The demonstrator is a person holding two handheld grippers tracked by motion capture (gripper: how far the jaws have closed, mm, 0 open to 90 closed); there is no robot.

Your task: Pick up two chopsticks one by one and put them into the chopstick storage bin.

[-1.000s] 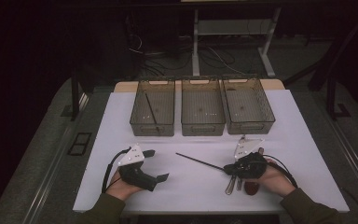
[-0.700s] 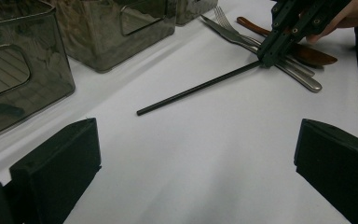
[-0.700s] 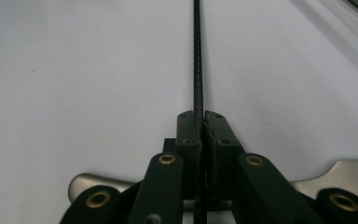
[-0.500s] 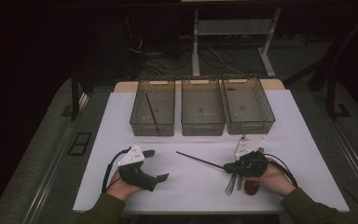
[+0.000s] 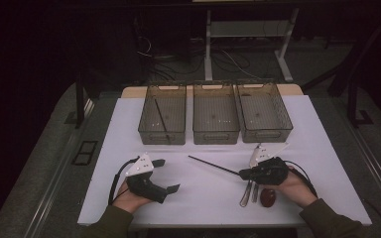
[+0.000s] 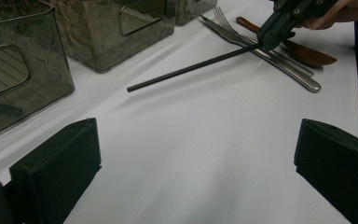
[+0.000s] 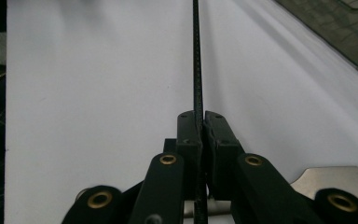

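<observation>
The right claw (image 5: pixel 243 173) is clamped on one end of a thin black chopstick (image 5: pixel 213 165), pinching it between closed pads so the rod runs straight out from the jaws, as the right gripper view shows (image 7: pixel 196 56); gripping at the end likely leaves the long free part clear to be steered into a bin. From the claw the chopstick points toward ten o'clock across the white counter (image 5: pixel 203 198), its far tip near the counter's middle. A matching chopstick (image 5: pixel 161 120) already leans in the left bin (image 5: pixel 162 120) at about eleven o'clock, which suggests that bin is the goal; the middle bin (image 5: pixel 215 119) and right bin (image 5: pixel 264 116) lie at twelve and one. Just at six o'clock of the right claw lie a fork (image 6: pixel 242 37), a knife (image 6: pixel 279 65) and a wooden spoon (image 6: pixel 307 53), probably waiting their turn. The right hand (image 5: pixel 290 181) lies low, wrist level. The left claw (image 5: pixel 166 176) rests at seven o'clock, jaws wide apart and empty, hand (image 5: pixel 129 196) flat on the counter
</observation>
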